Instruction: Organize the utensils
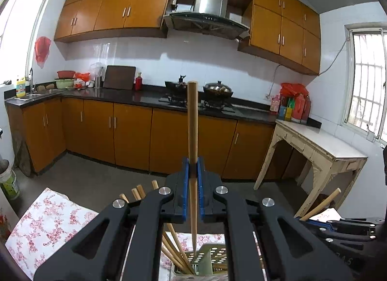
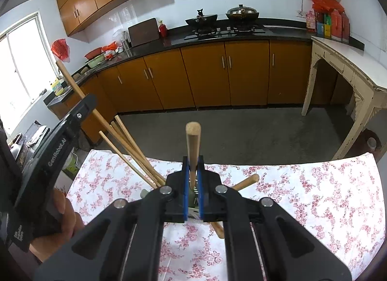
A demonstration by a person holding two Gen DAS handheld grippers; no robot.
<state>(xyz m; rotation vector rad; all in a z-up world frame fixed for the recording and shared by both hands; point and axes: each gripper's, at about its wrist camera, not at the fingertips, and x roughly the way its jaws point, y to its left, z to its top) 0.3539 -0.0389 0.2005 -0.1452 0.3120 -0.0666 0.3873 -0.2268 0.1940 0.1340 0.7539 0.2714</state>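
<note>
My left gripper [image 1: 193,162] is shut on a wooden chopstick [image 1: 192,121], held upright with its thin tip down over a pale green perforated utensil holder [image 1: 208,260]. Several chopsticks [image 1: 174,252] lean in that holder. My right gripper [image 2: 193,162] is shut on another wooden chopstick [image 2: 193,143], also upright above the holder, which is mostly hidden behind the jaws. The leaning chopsticks [image 2: 130,150] show left of it. One loose chopstick [image 2: 245,182] lies on the floral tablecloth [image 2: 302,196]. The left gripper body [image 2: 55,150] shows at the left.
The floral cloth covers the table under both grippers [image 1: 48,223]. Behind are orange cabinets [image 2: 205,75], a black counter with a stove and pans [image 2: 222,27], and a worn white side table [image 2: 350,68] at the right.
</note>
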